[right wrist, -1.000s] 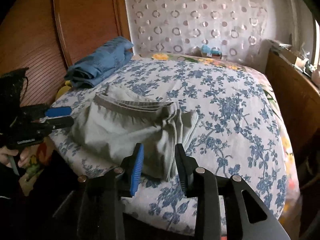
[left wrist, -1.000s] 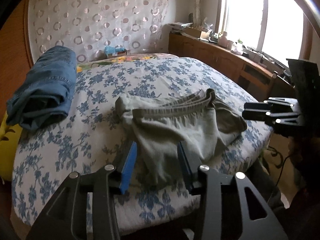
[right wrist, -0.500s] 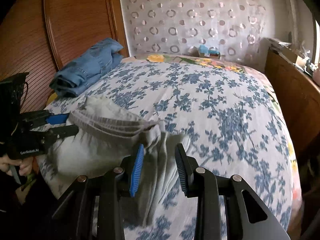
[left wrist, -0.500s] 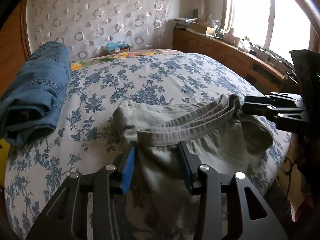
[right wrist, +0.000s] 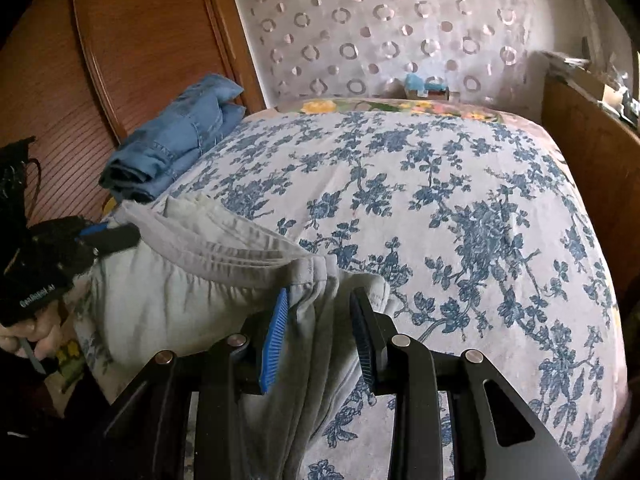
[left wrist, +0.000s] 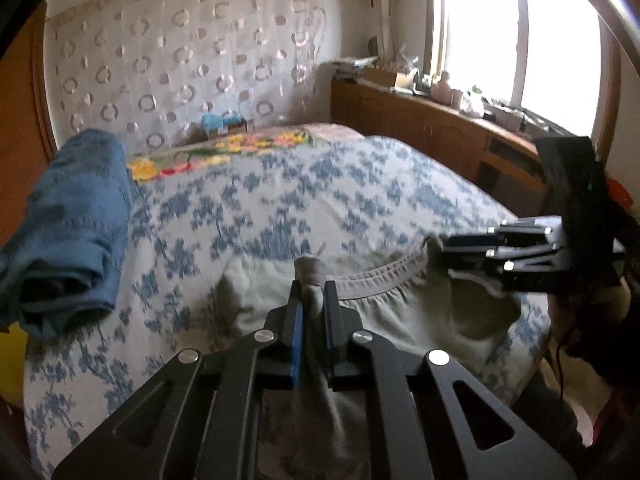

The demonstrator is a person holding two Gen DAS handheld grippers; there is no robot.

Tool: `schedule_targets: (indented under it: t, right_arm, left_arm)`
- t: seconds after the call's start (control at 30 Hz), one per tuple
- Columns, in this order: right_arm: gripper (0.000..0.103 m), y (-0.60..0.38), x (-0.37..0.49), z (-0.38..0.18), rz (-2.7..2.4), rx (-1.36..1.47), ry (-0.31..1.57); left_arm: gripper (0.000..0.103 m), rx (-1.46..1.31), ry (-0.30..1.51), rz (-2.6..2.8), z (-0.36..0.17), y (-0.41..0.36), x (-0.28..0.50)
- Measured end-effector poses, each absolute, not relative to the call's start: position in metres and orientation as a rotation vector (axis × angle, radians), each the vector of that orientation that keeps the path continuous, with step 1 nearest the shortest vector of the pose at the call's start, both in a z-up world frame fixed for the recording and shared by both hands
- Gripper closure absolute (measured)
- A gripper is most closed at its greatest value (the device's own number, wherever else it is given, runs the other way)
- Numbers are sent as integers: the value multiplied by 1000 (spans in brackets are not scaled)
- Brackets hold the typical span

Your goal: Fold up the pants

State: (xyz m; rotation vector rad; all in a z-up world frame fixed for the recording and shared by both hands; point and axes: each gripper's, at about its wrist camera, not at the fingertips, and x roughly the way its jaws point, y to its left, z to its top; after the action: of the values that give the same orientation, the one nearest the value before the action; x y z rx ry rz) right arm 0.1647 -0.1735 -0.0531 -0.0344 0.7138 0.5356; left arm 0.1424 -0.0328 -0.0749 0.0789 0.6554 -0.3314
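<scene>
Pants (left wrist: pixel 404 312): grey-green, lying at the near edge of the bed (left wrist: pixel 320 200), waistband stretched between both grippers. Left gripper (left wrist: pixel 310 292): jaws narrow, clamped on a bunched fold of the waistband. Right gripper (right wrist: pixel 320 304): jaws wide, fabric lying between the fingers, not pinched. Folded jeans (right wrist: pixel 172 140): blue, on the far left side of the bed, well apart from the pants.

Folded jeans (right wrist: pixel 176 136) – floral bedspread (right wrist: pixel 460 208)
</scene>
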Motion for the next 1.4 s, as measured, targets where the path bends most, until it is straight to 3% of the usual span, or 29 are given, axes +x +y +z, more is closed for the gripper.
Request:
schedule_targets:
  t: [0.17, 0.3, 0.53, 1.13, 1.23, 1.4]
  right_arm:
    - [70, -174, 162, -53, 516, -37, 701]
    - [70, -171, 163, -55, 506, -38, 711]
    - [70, -160, 168, -58, 473, -91, 730]
    - [69, -159, 143, -57, 408, -143, 670]
    - [70, -172, 122, -52, 389, -122, 644]
    - [69, -187, 86, -48, 427, -107, 648]
  left_arm:
    - [93, 96, 681, -296, -79, -32, 158]
    - [86, 79, 749, -283, -92, -26, 163]
    - [57, 61, 744, -283, -94, -18, 149]
    - [57, 27, 793, -276, -124, -11, 151]
    - [47, 18, 774, -256, -125, -9, 148]
    - [46, -12, 782, -260, -127, -4, 151]
